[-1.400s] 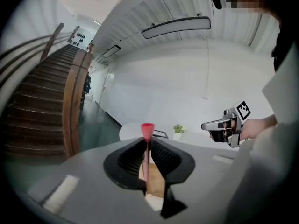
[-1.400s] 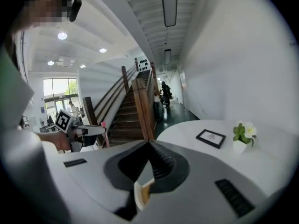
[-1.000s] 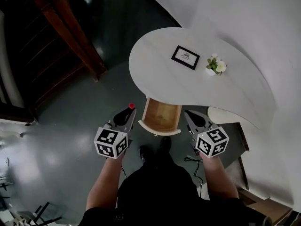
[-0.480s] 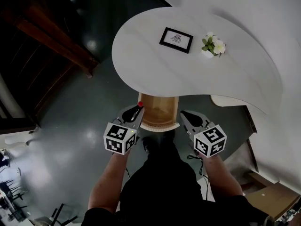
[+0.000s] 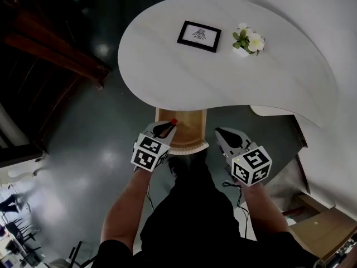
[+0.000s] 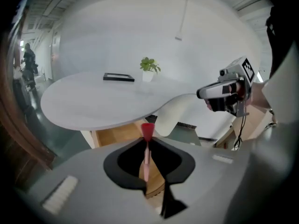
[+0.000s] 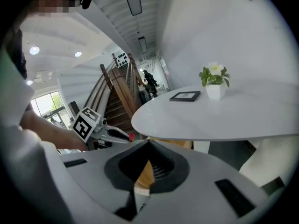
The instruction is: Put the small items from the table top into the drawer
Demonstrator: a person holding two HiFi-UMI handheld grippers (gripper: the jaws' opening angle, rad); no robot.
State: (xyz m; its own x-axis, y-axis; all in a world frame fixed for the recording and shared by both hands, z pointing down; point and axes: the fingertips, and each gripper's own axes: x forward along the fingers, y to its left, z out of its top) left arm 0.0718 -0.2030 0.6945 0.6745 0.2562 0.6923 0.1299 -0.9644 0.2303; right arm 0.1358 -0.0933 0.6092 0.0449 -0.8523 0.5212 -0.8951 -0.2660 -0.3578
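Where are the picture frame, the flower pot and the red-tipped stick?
picture frame (image 5: 199, 36), head view, its white centre
flower pot (image 5: 240, 51), head view, the white pot
red-tipped stick (image 6: 147, 129), left gripper view, its red tip

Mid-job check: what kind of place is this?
Likely a lobby or open office hall: curved white table with a frame and plant, wooden staircase, glossy floor.

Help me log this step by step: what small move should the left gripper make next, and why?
Probably shift the left gripper slightly right, over the middle of the open drawer. Its jaws are shut on a thin red-tipped stick, which in the head view hangs by the drawer's left front corner rather than over its middle.
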